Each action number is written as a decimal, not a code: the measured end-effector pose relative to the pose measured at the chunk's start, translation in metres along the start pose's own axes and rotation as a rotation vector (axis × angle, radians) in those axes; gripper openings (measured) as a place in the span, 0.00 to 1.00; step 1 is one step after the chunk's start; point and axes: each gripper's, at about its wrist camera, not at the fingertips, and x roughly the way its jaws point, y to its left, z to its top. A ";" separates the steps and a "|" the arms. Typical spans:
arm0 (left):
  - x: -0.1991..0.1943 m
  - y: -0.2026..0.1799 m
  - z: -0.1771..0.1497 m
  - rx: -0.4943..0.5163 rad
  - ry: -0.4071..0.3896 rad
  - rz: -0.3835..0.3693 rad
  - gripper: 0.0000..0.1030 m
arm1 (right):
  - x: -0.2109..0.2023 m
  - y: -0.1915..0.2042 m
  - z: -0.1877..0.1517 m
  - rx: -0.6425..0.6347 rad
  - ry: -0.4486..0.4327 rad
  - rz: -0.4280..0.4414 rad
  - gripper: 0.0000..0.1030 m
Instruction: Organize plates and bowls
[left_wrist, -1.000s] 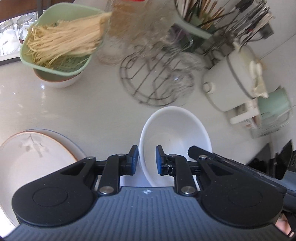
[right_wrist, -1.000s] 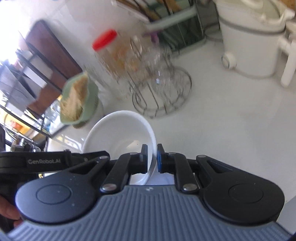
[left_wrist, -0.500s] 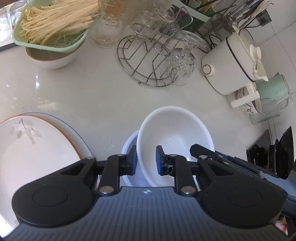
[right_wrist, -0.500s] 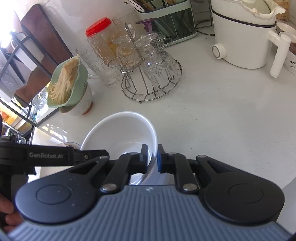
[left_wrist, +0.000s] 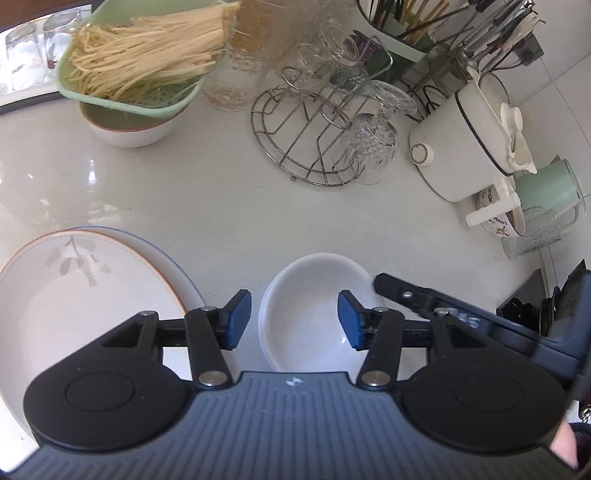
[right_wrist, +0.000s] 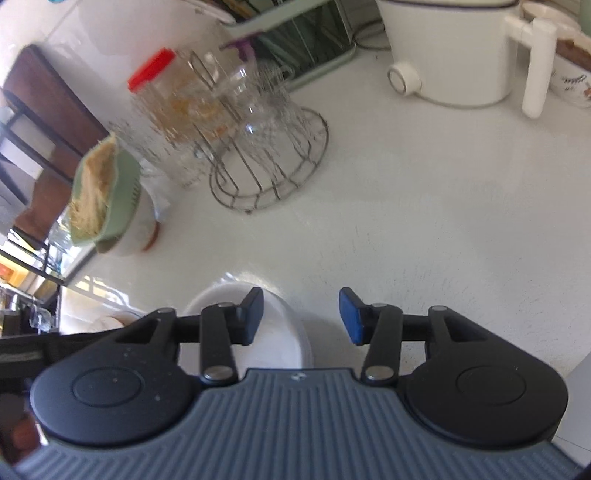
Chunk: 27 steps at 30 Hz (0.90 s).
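A white bowl (left_wrist: 310, 314) sits on the counter, nested in another bowl whose rim shows at its left edge. My left gripper (left_wrist: 294, 317) is open, its blue pads on either side of the bowl's near rim, not touching it. The right gripper's arm (left_wrist: 443, 302) reaches in at the bowl's right. In the right wrist view the stacked bowls (right_wrist: 273, 332) lie under the left finger of my open right gripper (right_wrist: 301, 314). Stacked plates (left_wrist: 85, 295) with a leaf pattern lie left of the bowls.
A wire glass rack (left_wrist: 317, 140) with upturned glasses stands behind. A green colander of noodles (left_wrist: 140, 70) rests on a bowl at back left. A white pot (left_wrist: 469, 147), mugs (left_wrist: 546, 192) and a utensil holder are at back right.
Both grippers held the white bowl's rim and lowered it into the other bowl. Both have now opened and let go; the bowl rests nested on the counter.
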 end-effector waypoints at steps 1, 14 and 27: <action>-0.002 0.001 -0.001 -0.005 -0.004 0.000 0.56 | 0.004 -0.001 -0.001 0.000 0.012 -0.004 0.47; -0.020 0.005 -0.017 -0.045 -0.025 0.036 0.56 | 0.037 -0.015 -0.018 0.126 0.155 0.117 0.45; -0.020 0.008 -0.026 -0.056 -0.008 0.041 0.66 | 0.042 -0.008 -0.025 0.094 0.185 0.094 0.19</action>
